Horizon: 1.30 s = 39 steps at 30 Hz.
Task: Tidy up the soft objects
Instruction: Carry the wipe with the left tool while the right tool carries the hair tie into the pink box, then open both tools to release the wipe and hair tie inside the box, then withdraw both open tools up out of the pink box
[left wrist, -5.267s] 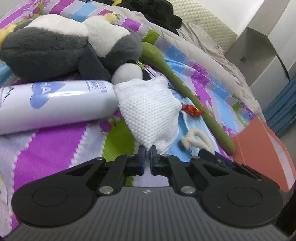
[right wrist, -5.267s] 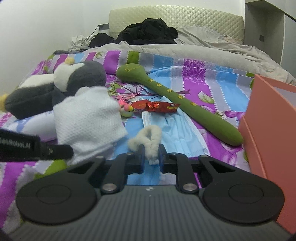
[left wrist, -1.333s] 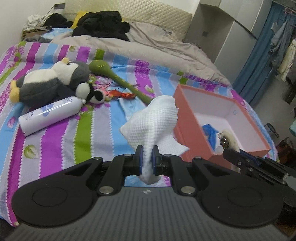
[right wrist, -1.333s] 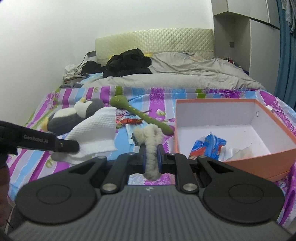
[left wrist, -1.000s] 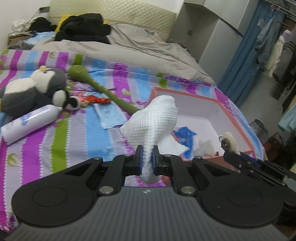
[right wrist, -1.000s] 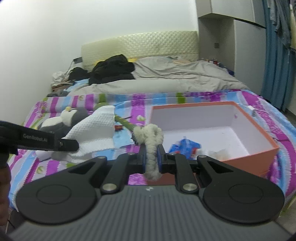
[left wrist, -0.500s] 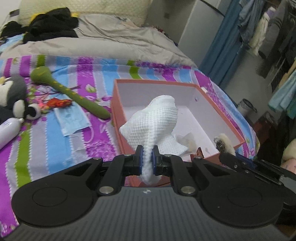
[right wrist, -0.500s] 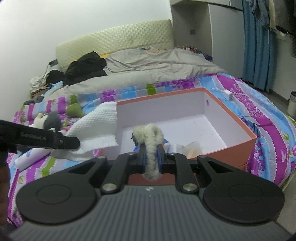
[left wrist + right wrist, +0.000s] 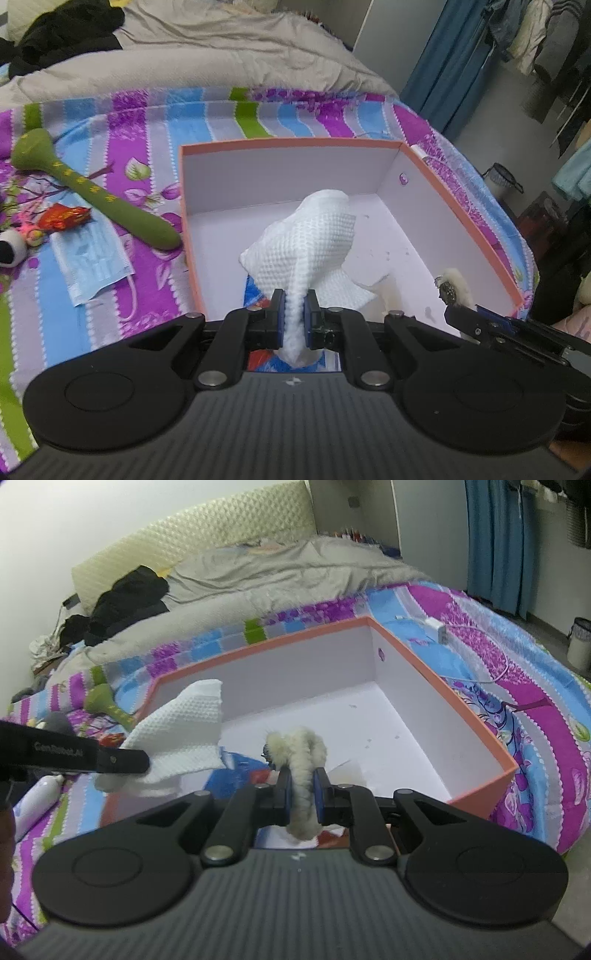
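The white cloth [image 9: 303, 247] hides most of the blue packet [image 9: 255, 291] on the box [image 9: 461, 218] floor.

An open orange cardboard box with white inside [image 9: 458, 210] is sitting mid-frame on the striped purple, blue and green bedspread [image 9: 92, 332]. Left of it a long green padded stick [image 9: 96, 195] is lying, a pale blue face mask [image 9: 92, 262] below it, a grey duvet [image 9: 221, 48] behind.

White waffle-weave cloth [image 9: 306, 247] and fluffy cream loop [image 9: 301, 771], both held above the orange box's [image 9: 288, 141] near edge.
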### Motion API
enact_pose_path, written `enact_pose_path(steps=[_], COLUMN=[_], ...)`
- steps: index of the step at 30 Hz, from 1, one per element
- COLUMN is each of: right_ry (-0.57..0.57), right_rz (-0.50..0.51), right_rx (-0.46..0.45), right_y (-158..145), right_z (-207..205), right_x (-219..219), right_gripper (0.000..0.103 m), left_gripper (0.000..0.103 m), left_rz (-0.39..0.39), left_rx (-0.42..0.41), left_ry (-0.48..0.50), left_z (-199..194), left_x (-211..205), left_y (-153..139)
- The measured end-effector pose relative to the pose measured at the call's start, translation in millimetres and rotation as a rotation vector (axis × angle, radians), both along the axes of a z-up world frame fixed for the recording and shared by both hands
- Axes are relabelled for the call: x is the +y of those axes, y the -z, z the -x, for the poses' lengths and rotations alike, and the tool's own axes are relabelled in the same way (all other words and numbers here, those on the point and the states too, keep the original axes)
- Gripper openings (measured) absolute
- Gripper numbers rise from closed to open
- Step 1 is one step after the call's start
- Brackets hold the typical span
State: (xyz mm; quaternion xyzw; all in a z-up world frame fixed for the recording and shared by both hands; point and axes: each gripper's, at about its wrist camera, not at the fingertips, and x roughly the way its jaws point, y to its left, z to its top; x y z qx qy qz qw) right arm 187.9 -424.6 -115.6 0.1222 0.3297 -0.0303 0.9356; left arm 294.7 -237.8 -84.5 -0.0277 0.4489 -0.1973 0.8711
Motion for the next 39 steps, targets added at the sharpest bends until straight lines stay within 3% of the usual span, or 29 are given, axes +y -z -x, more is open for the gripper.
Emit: enact_pose_path(steps=[9, 11, 12, 14, 15, 16, 27, 39], right_ry=[-0.033, -0.039, -0.043, -0.042, -0.043, -0.047, -0.044, -0.049], right_rz=[-0.014, -0.019, -0.025, -0.038, -0.041, -0.041, -0.027, -0.001], right_rx=[0.053, 0.068, 0.079, 0.101, 0.104, 0.100, 0.057, -0.018], right_y=[21.7, 25.2, 27.5, 31.3, 32.0, 32.0, 12.0, -26.3], right_z=[-32.4, -36.4, -38.4, -41.6, -42.1, -41.5, -23.1, 29.4], right_x=[-14.0, -15.8, -16.7, -18.9, -19.5, -19.0, -10.2, 15.0], right_gripper=[0.018, 0.022, 0.024, 0.042, 0.044, 0.046, 0.046, 0.047], left_gripper=[0.012, 0.013, 0.018, 0.033, 0.045, 0.048, 0.048, 0.048], left_rz=[-0.039, -0.042, -0.044, -0.057, -0.071, -0.081, -0.069, -0.030], left_rx=[0.059, 0.075, 0.080, 0.086, 0.095, 0.099, 0.043, -0.020], left_ry=[0.013, 0.010, 0.011, 0.032, 0.042, 0.044, 0.027, 0.020], left_z=[-39.5, -44.0, -45.9, -48.3, -48.5, -48.6, -33.1, 22.5], left_x=[-27.2, -29.6, -30.7, -34.5, -35.5, -36.0, -24.1, 12.0], left_y=[27.4, 32.9, 35.0, 40.2, 42.6, 44.0, 23.1, -11.5])
